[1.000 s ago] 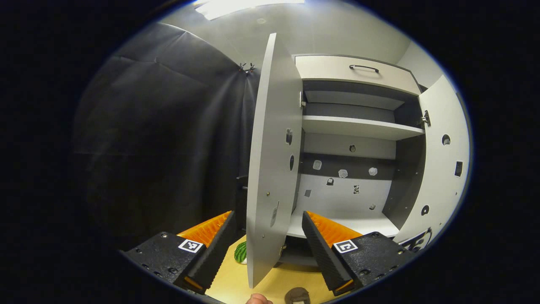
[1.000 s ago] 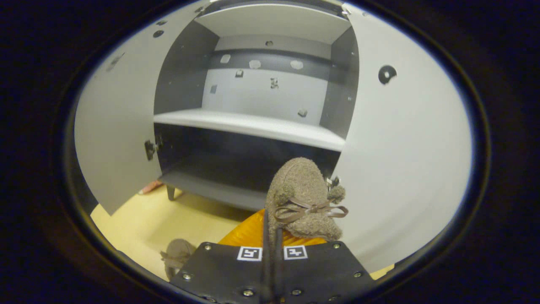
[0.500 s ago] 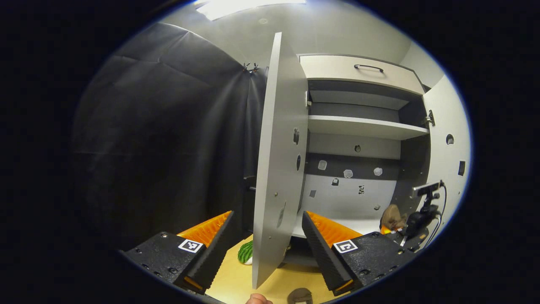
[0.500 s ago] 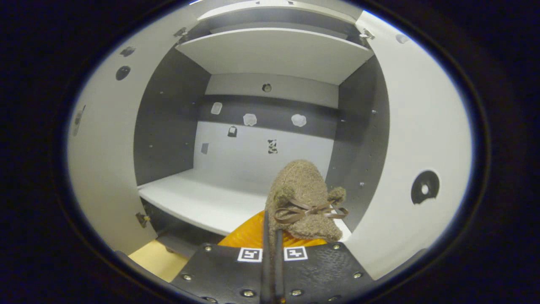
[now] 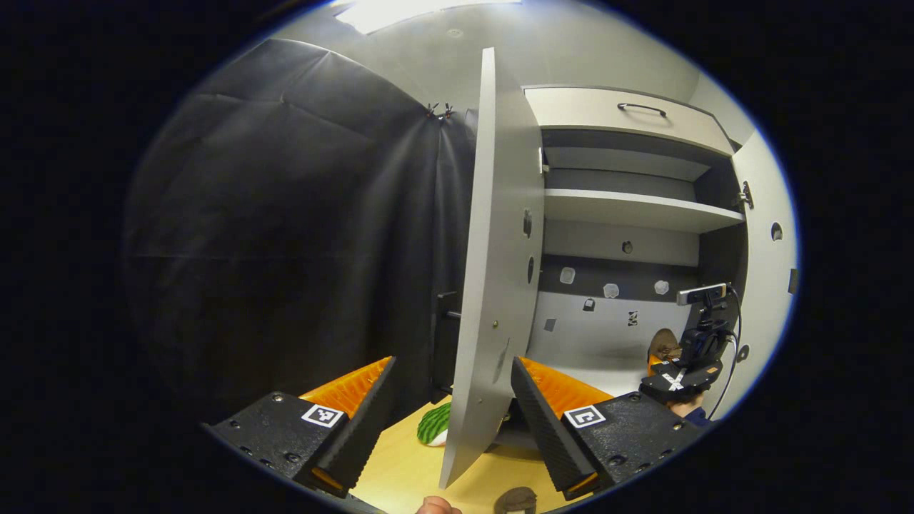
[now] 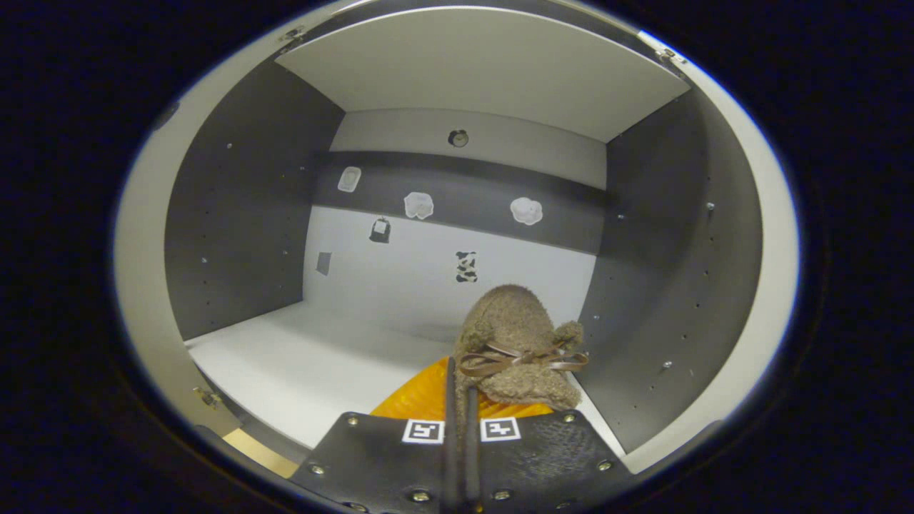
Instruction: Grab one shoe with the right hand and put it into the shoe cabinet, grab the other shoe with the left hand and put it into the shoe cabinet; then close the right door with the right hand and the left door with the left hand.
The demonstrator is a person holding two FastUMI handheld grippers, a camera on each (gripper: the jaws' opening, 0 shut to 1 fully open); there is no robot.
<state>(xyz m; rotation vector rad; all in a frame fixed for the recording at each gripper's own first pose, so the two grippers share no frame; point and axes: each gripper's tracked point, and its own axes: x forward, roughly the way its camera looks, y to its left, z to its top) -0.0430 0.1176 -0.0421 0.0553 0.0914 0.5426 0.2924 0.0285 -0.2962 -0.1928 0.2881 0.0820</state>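
A brown fuzzy shoe with a small bow is pinched in my right gripper, which is shut on it. The shoe hangs just above the white middle shelf inside the shoe cabinet, near its right wall. In the left gripper view that same shoe and the right gripper sit inside the cabinet at lower right. My left gripper is open and holds nothing. The edge of the open left door stands ahead, between its fingers. The other brown shoe lies on the floor at the bottom edge.
The right door stands open. A drawer with a dark handle tops the cabinet, and an upper shelf sits below it. A green striped, watermelon-like thing lies on the yellow floor by the left door. Black cloth hangs at left.
My right gripper has carried the shoe up from floor level and forward into the cabinet, over the middle shelf. The left gripper view has shifted slightly; its fingers stay open.
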